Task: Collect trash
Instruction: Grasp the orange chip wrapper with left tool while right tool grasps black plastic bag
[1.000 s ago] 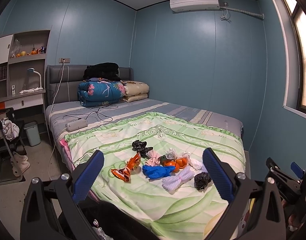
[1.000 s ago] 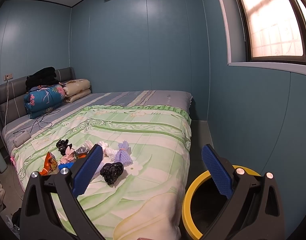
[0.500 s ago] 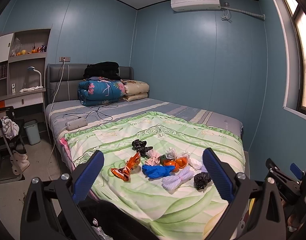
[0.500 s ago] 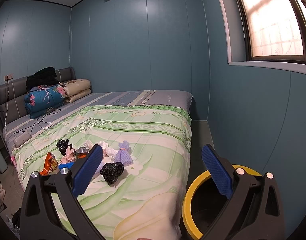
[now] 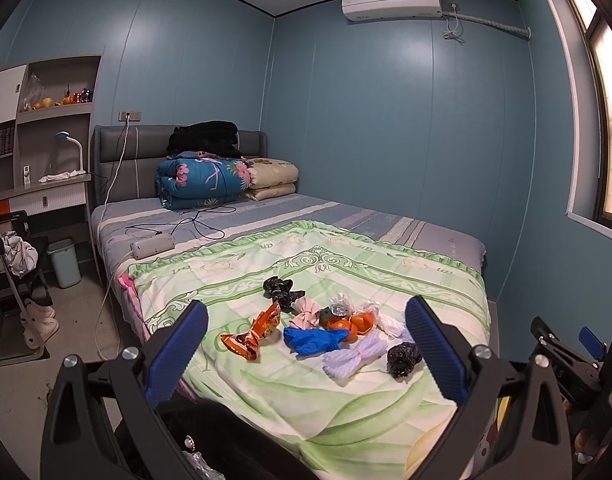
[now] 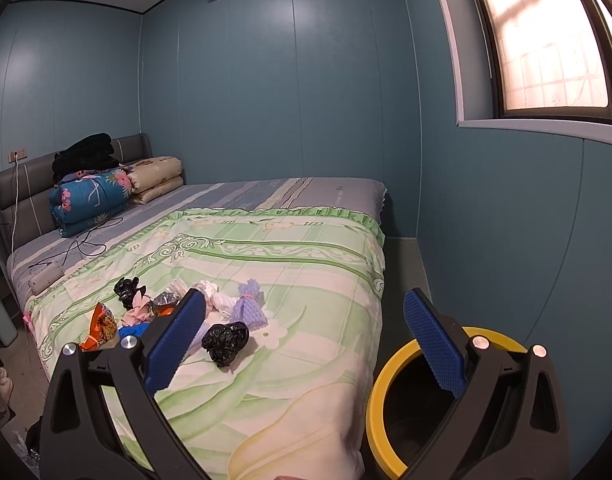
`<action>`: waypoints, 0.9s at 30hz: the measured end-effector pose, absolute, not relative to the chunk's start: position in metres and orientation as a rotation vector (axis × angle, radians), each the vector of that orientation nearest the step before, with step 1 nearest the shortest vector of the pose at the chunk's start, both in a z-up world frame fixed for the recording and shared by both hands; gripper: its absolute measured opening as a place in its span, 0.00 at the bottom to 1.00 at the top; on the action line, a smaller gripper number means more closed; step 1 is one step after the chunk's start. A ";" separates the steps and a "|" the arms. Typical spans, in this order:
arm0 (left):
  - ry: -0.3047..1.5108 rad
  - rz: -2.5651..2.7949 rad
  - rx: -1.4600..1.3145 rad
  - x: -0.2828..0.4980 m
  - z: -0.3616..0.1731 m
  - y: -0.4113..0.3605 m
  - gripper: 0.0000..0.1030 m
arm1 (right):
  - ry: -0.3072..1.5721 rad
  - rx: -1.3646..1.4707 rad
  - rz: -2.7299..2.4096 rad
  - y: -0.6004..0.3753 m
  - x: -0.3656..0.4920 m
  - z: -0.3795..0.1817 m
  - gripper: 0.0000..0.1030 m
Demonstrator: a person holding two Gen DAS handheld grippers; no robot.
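Lying in a loose cluster across the lower middle of the left wrist view, the trash is resting on a green floral blanket (image 5: 346, 392) that is covering the near end of the bed. Going from the left of that cluster, an orange snack wrapper (image 5: 252, 330) is sitting apart from a crumpled black bag (image 5: 281, 289) just above it, then a pink bundle (image 5: 306, 312), a blue plastic bag (image 5: 314, 340), orange peel (image 5: 352, 322) and a white mesh sleeve (image 5: 354, 358) are lying close together, and a second black bag (image 5: 403, 356) is sitting at the right end. The left gripper (image 5: 306, 354) is hanging in front of the pile with its blue-padded jaws spread wide and nothing between them.

In the right wrist view, the same pile is showing at lower left, with the second black bag nearest the camera and a purple mesh sleeve (image 6: 248, 309) just behind it. The right gripper (image 6: 304, 342) is likewise standing wide apart and empty. At lower right, a yellow-rimmed bin (image 6: 376, 392) is standing on the floor just beside the bed's corner.
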State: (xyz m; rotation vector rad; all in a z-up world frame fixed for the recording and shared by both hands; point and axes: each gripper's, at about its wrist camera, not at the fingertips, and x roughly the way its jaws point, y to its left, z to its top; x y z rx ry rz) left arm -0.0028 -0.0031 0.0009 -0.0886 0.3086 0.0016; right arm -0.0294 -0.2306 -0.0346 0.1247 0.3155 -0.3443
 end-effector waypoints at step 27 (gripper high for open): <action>0.436 -0.110 0.052 0.132 -0.045 0.070 0.93 | 0.468 0.023 -0.118 -0.210 0.087 -0.090 0.92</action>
